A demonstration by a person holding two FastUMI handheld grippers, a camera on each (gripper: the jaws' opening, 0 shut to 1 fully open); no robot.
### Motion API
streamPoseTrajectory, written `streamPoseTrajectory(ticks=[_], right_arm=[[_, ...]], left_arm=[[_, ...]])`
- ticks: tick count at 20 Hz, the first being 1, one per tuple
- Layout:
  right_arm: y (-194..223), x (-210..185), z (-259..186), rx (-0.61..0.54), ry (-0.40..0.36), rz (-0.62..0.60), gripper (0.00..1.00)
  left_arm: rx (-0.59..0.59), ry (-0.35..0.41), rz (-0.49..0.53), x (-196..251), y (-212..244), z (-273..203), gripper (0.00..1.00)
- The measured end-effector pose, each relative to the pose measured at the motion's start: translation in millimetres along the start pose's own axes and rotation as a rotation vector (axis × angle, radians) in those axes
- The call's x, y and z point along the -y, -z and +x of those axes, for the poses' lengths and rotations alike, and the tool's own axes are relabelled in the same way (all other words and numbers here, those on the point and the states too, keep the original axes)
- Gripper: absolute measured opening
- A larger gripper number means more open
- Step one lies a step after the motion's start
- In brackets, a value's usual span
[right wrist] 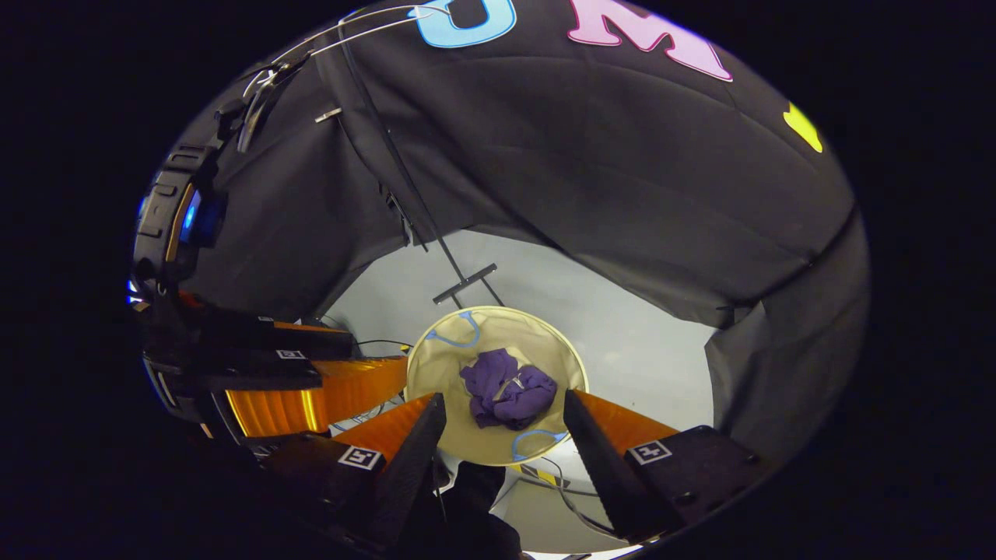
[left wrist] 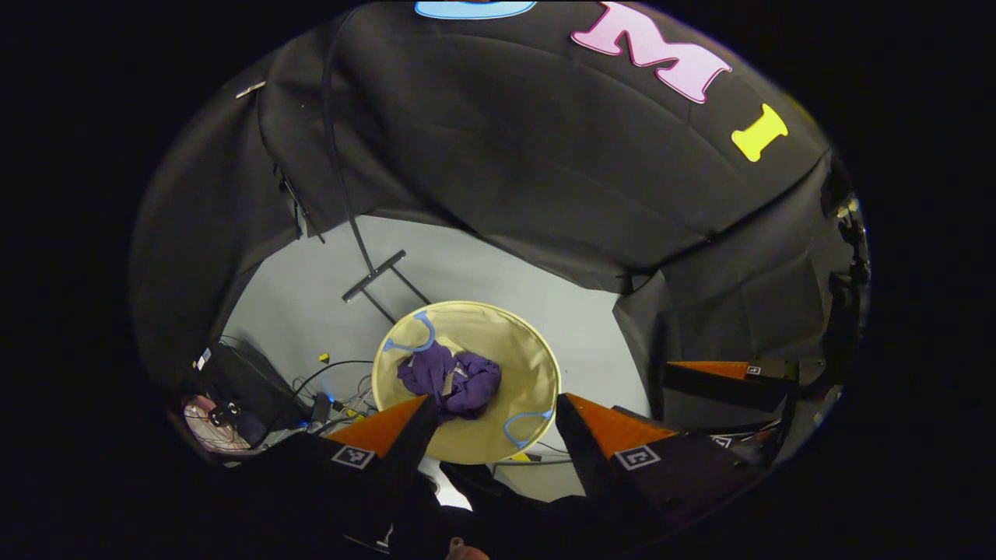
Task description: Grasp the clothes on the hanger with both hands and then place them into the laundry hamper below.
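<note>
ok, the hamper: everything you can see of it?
The hamper is a round, cream, soft-looking fabric tub standing open on the pale floor, seen from above. Two blue loop handles sit at opposite rim edges. A crumpled purple garment lies inside on its bottom. Both grippers are above it, open, touching nothing.

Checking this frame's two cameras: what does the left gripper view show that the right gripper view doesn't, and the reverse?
Left gripper view: a black box on the floor, left of the hamper. Right gripper view: a bare wire hanger high at the upper left. Both: the purple clothes lying in the hamper, the stand's foot behind it, and each view's own fingers spread open above it, left gripper and right gripper alike.
</note>
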State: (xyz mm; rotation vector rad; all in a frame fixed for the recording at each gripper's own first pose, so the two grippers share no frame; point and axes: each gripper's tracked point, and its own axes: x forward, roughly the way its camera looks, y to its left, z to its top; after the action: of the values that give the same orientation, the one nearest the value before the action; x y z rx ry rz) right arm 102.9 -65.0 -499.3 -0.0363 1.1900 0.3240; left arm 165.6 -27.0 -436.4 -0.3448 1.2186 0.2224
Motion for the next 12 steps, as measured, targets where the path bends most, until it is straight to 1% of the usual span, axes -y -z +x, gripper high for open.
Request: streamPoseTrajectory(ticks=[1,2,7,9,10,11,12], right_arm=[[-2.5,-1.3,-2.0,0.005,-0.004,0.004,0.99],[-3.4,-2.3,-3.6,0.010,-0.008,0.007,0.99],[-20.5,-13.4,-23.2,0.079,-0.016,0.023,0.99],[-26.0,-20.7,-32.4,0.113,-0.017,0.046,0.98],[-27.7,-25.9,-38.0,0.131,-0.018,0.063,0.99],[-29.9,-31.5,-43.6,0.150,-0.018,0.080,0.99],[-32.5,-36.9,-49.5,0.172,-0.016,0.093,0.99]], left_arm=[[0.007,0.004,-0.005,1.0,-0.1,-1.3,0.92],[0.015,0.010,-0.009,2.3,-2.1,-4.8,0.95],[0.087,0.062,-0.018,7.1,-11.3,-24.9,0.96],[0.124,0.073,0.000,5.0,-14.8,-38.3,0.96],[0.144,0.080,0.015,3.1,-17.3,-45.0,0.92],[0.163,0.090,0.031,2.5,-17.8,-52.9,0.95],[0.177,0.103,0.046,0.2,-18.4,-60.2,0.93]])
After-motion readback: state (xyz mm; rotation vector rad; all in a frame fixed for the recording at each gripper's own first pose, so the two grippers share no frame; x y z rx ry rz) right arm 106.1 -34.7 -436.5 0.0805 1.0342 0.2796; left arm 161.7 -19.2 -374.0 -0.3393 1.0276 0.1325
